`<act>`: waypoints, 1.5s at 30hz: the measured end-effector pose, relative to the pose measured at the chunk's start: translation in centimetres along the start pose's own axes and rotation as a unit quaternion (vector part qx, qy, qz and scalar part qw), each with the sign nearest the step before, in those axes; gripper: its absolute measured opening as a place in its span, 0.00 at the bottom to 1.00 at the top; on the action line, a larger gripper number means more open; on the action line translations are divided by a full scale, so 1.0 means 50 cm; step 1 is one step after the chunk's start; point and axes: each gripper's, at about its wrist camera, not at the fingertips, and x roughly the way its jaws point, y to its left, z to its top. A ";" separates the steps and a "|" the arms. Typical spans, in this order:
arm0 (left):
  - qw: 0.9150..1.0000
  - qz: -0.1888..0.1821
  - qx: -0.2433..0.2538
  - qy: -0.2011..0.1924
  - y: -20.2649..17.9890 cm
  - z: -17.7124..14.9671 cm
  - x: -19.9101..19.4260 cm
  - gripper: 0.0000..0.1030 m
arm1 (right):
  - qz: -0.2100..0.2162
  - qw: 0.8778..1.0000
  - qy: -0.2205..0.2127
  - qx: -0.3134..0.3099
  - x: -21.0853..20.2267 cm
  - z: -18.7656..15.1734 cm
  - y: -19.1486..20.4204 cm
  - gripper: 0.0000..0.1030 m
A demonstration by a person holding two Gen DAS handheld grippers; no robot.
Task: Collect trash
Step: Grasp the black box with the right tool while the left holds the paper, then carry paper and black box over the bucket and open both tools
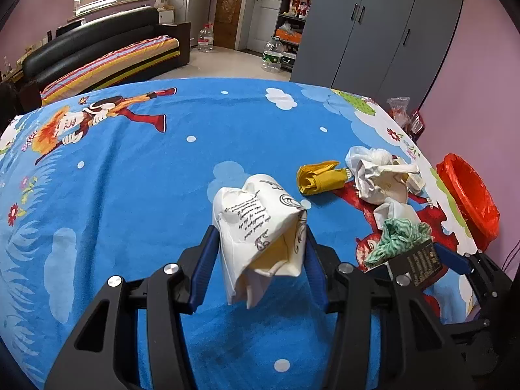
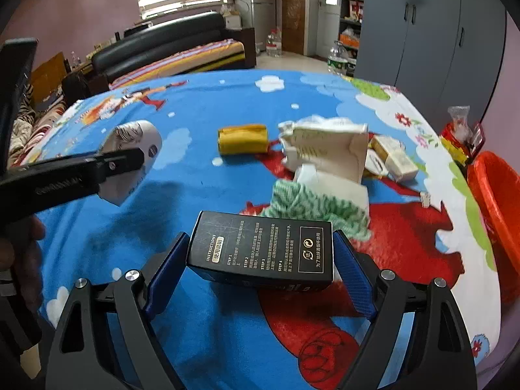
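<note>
L claw (image 1: 260,253) is pinching a crumpled paper cup (image 1: 260,227), lifted clear of the blue worktop (image 1: 130,178). R claw (image 2: 260,260) is spread wide around a black box (image 2: 263,250); both pads sit against its short ends, so I judge it held, box tilted a bit off the cloth.

Cup: v. light, soft, already crushed, so it'll deform if I squeeze harder; I'm gripping across the mid-body, which seems ok. Box: light card, stiff-ish, smooth print, prob. slippery on the pads; the end-to-end hold is wide w/ little margin, and a hold across the narrow sides would be safer.

Ahead of R claw: green rag (image 2: 312,201), white paper wad (image 2: 328,152), yellow roll (image 2: 243,138). Red bin (image 2: 497,214) is far right of R claw, beyond the worktop edge.
</note>
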 end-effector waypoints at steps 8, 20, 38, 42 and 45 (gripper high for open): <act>1.000 0.003 0.002 -0.017 -0.007 0.014 -0.021 0.48 | 0.002 0.999 -0.044 0.013 -0.050 0.041 -0.023 0.79; 0.999 0.002 0.012 -0.045 -0.031 0.053 -0.052 0.48 | -0.029 0.994 -0.090 0.048 -0.095 0.095 -0.112 0.79; 0.996 -0.031 0.056 -0.065 -0.135 0.109 -0.045 0.48 | -0.087 0.983 -0.125 0.105 -0.133 0.111 -0.269 0.79; 0.994 -0.045 0.070 -0.068 -0.173 0.123 -0.039 0.48 | -0.102 0.980 -0.129 0.116 -0.140 0.107 -0.298 0.79; 0.992 -0.056 0.086 -0.070 -0.208 0.132 -0.033 0.48 | -0.116 0.976 -0.131 0.129 -0.146 0.100 -0.331 0.79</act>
